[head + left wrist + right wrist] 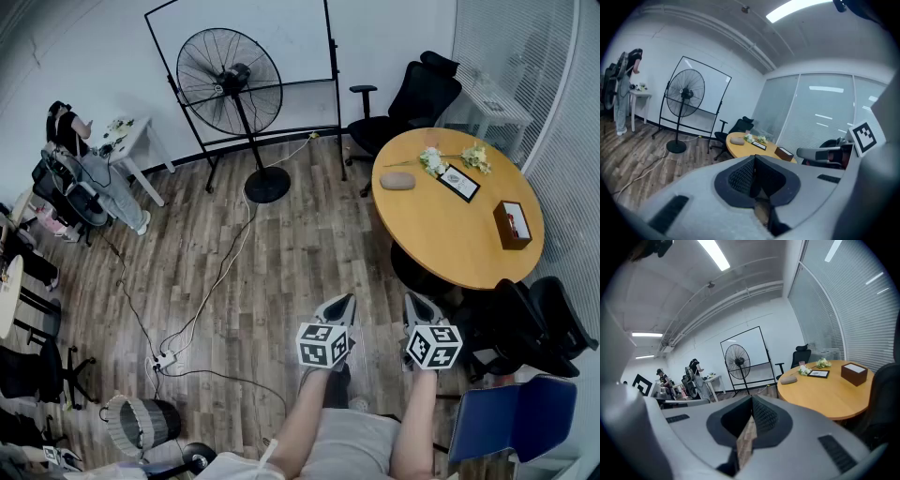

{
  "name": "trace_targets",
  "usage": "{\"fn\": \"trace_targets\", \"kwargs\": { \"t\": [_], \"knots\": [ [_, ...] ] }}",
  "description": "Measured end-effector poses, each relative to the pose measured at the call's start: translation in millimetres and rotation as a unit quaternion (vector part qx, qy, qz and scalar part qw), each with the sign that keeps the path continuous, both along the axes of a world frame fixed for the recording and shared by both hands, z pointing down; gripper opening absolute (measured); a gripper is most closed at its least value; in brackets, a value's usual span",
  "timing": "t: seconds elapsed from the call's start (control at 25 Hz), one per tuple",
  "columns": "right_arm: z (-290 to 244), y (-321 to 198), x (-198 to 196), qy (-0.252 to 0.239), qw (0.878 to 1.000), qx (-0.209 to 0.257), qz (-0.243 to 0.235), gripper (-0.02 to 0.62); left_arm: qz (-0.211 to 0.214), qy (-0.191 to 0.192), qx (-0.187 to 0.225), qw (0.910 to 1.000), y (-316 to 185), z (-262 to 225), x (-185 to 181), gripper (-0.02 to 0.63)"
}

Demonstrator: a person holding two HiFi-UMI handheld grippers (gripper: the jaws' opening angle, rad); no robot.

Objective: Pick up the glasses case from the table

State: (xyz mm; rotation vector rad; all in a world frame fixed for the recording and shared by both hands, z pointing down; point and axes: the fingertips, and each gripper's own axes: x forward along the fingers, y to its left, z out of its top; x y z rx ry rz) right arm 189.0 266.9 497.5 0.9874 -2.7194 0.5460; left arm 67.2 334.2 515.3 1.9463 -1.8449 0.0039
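A wood-plank floor (pixel 281 262) fills the office, with a round wooden table (pixel 441 234) at right and a whiteboard (pixel 281 37) and pedestal fan (pixel 230 82) by the far wall. 2 grippers, left gripper (pixel 345 301) and right gripper (pixel 412 302), hover over the floor short of the table, jaws pressed together, holding nothing. The tan glasses case (pixel 397 180) lies near the table's far edge.

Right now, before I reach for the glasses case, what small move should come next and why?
Probably walk toward the round table: the glasses case lies near its far edge, well beyond the left gripper and right gripper, both shut and empty.
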Motion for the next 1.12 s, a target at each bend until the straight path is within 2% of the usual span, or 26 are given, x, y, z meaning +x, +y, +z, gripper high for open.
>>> {"fn": "trace_targets", "kwargs": {
  "t": [0.12,0.44,0.64,0.68,0.76,0.96,1.12],
  "knots": [
    [-1.4,7.4,6.1,0.005,1.0,0.007,0.001,-0.002,0.003,-0.01,-0.002,0.9999,7.7,0.5,-0.6,0.008],
    [-1.6,-1.8,9.3,-0.033,0.999,-0.009,0.002,-0.002,-0.013,-0.042,0.015,0.9989,6.3,-19.5,-16.6,0.009],
    [-8.9,-8.7,0.4,-0.05,0.999,-0.005,0.008,-0.002,-0.005,-0.05,0.032,0.9982,-3.8,-32.1,-30.1,0.009],
    [-11.5,-11.7,-1.9,-0.055,0.998,-0.003,0.008,-0.002,-0.003,-0.05,0.037,0.9981,-7.9,-34.6,-32.8,0.024],
    [-14.0,-19.0,-4.8,-0.056,0.998,0.0,0.006,0.006,0.0,-0.046,0.042,0.998,-17.7,-37.3,-35.2,0.108],
    [-12.1,-38.2,-1.3,-0.056,0.998,-0.005,-0.001,0.063,0.012,-0.04,0.045,0.9981,-50.0,-40.1,-26.7,0.156],
    [-6.1,-55.5,2.8,-0.054,0.998,-0.013,0.003,0.094,0.029,-0.037,0.046,0.9978,-74.3,-39.1,-20.3,0.168]
  ]
}}
